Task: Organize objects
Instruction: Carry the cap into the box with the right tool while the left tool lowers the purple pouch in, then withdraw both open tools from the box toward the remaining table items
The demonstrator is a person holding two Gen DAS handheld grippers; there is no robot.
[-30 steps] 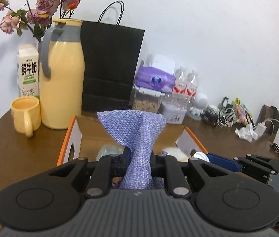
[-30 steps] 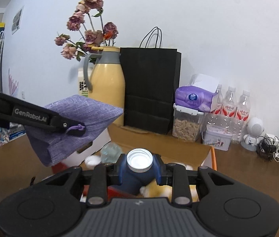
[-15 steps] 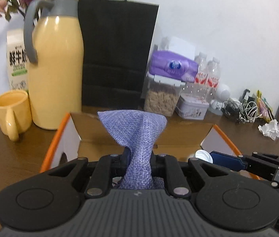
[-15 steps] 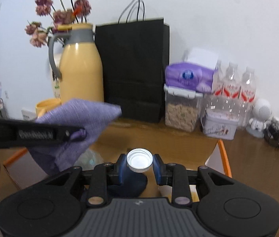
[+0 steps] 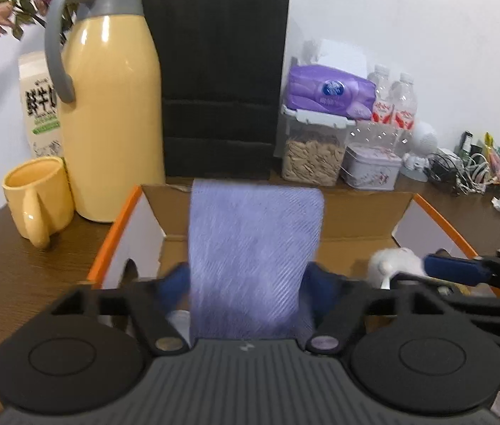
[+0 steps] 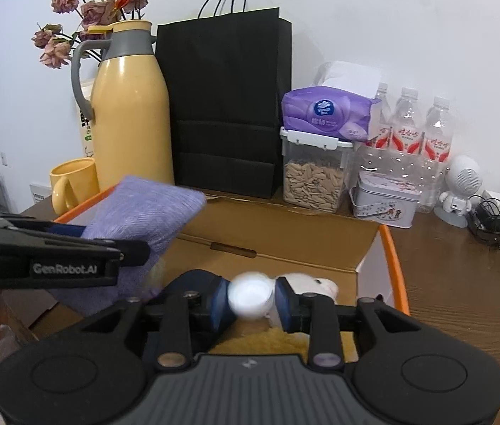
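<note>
Over the open cardboard box on the brown bench, the left gripper has its fingers spread wide and still opening. The purple cloth pouch sits blurred between them, with a gap on each side, so the pads no longer press on it. In the right wrist view the same pouch shows at the left, above the box's orange-edged side, beside the left gripper's black arm. The right gripper is also opening: its blue fingers flank the white cap of a bottle closely, and whether the pads still touch it cannot be told through the blur. The cap hangs over the box interior, near a white plush toy lying inside.
</note>
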